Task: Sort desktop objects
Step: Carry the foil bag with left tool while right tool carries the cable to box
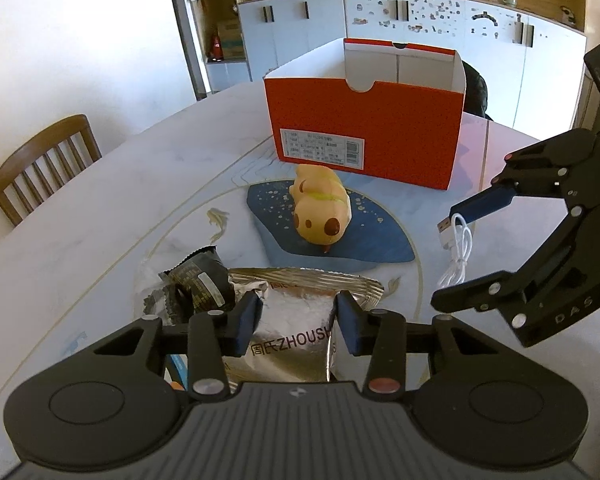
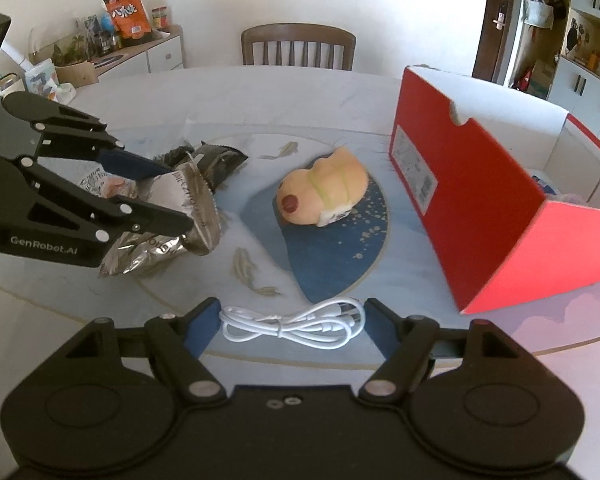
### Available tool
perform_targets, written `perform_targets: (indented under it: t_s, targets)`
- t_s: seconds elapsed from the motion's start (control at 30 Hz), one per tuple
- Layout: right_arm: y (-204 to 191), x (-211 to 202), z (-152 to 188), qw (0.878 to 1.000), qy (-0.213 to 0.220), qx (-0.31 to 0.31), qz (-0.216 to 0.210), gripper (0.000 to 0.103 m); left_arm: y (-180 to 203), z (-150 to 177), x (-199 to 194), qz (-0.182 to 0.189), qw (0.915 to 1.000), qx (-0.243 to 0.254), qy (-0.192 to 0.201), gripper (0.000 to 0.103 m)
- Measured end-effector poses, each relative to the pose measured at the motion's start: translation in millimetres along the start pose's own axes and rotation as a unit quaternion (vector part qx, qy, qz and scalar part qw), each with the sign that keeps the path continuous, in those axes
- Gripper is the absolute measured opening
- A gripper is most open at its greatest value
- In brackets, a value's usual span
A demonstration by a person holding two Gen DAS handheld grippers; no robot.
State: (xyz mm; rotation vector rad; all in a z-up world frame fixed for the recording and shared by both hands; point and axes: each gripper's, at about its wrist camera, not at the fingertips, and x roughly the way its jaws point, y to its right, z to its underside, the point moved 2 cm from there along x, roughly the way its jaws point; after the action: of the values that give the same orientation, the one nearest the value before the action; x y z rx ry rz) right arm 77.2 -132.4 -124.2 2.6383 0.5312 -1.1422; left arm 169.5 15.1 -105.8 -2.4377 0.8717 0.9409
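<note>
My left gripper (image 1: 296, 324) is open, its fingers either side of a silver foil snack packet (image 1: 296, 320) on the table; it also shows in the right wrist view (image 2: 168, 192), fingers around the packet (image 2: 192, 204). A black snack wrapper (image 1: 200, 284) lies left of it. My right gripper (image 2: 286, 328) is open, straddling a coiled white USB cable (image 2: 292, 324); it also shows in the left wrist view (image 1: 448, 256) over the cable (image 1: 456, 248). A yellow plush toy (image 1: 320, 208) lies in the middle. An open red shoebox (image 1: 364, 128) stands behind.
The round marble table (image 1: 100, 208) has a blue painted patch (image 1: 340, 240) under the toy. A wooden chair (image 1: 40, 168) stands at the table's edge. White cabinets (image 1: 420, 32) line the back wall. The box holds some items (image 2: 556, 192).
</note>
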Motion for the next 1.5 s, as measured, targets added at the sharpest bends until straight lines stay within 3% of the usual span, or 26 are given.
perform_targets:
  t_s: [0.4, 0.8, 1.5]
  targets:
    - [15, -34, -5, 1.000, 0.011, 0.008, -0.011, 0.077, 14, -11, -23, -0.008, 0.9993, -0.036, 0.008, 0.041]
    - [39, -68, -27, 0.999, 0.044, 0.008, -0.025, 0.077, 37, -48, -44, -0.009, 0.9971, -0.069, 0.029, 0.041]
    - [135, -99, -62, 0.997, 0.077, -0.003, -0.022, 0.077, 72, -128, -36, -0.009, 0.9945, -0.086, 0.058, 0.041]
